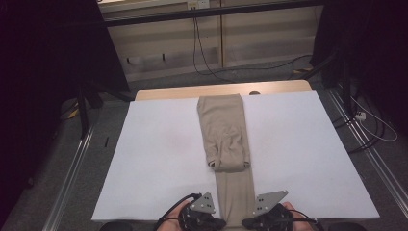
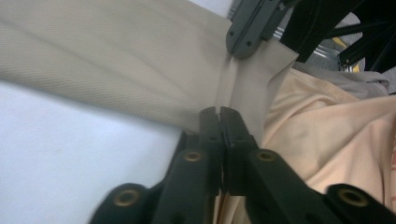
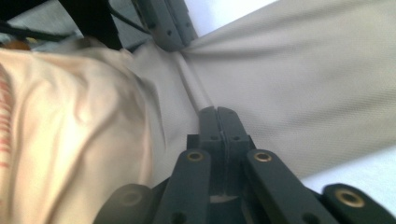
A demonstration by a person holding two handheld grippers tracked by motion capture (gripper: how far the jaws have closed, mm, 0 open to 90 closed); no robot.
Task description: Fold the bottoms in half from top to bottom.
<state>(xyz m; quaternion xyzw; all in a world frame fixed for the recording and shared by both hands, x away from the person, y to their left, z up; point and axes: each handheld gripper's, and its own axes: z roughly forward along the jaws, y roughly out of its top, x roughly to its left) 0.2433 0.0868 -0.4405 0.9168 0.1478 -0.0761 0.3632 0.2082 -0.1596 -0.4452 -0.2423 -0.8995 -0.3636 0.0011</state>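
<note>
A long beige garment [image 1: 225,134], folded into a narrow strip, lies down the middle of the white table top [image 1: 159,144]. Its far part is doubled back on itself, and its near end reaches the front edge. My left gripper [image 1: 220,223] is at the left side of that near end, shut on the fabric's edge [image 2: 205,84]. My right gripper [image 1: 246,223] pinches the opposite edge, its jaws shut on the cloth [image 3: 261,79]. In the left gripper view the right gripper [image 2: 247,32] clamps the far side of the strip. The right gripper view shows the left gripper [image 3: 170,28] likewise.
A wooden table edge [image 1: 216,90] runs behind the white top. Metal rails [image 1: 72,163] flank the table on the floor, and cables [image 1: 370,125] lie at the right. The person's pale peach clothing [image 2: 336,135] is close behind the grippers.
</note>
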